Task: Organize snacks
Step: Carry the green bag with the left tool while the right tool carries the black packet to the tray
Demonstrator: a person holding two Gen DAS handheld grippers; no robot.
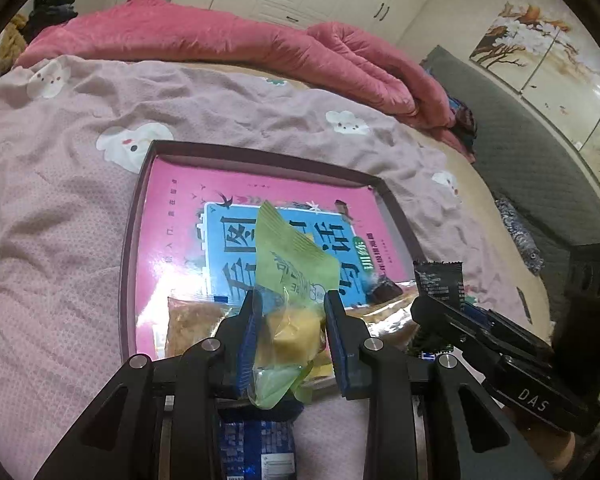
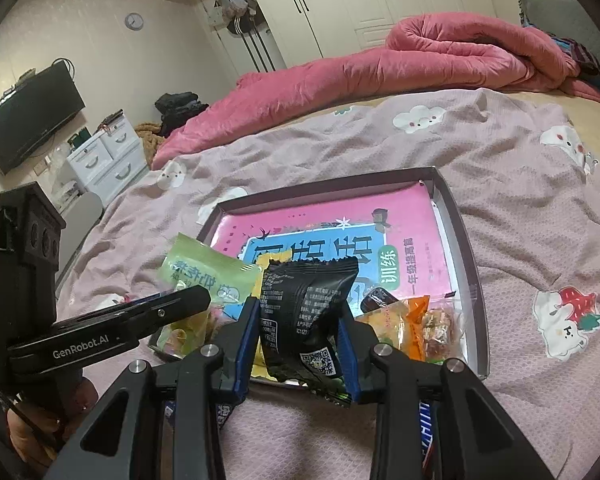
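My left gripper (image 1: 290, 300) is shut on a green snack packet (image 1: 290, 276) with a yellow piece inside, held over the near edge of a dark shallow box (image 1: 260, 156). The box holds a pink and blue book (image 1: 188, 216) and several snack packets at its near side. My right gripper (image 2: 298, 308) is shut on a black snack packet (image 2: 304, 312), held over the box's near edge (image 2: 476, 276). The left gripper's finger (image 2: 172, 304) and its green packet (image 2: 200, 268) show in the right wrist view. The right gripper (image 1: 452, 312) with its black packet (image 1: 440, 280) shows in the left wrist view.
The box lies on a bed with a pink patterned sheet (image 2: 520, 200) and a bunched red quilt (image 2: 420, 56) behind. Blue packets (image 1: 256, 448) lie on the sheet under my left gripper. Orange and clear packets (image 2: 420, 320) sit in the box's near right corner.
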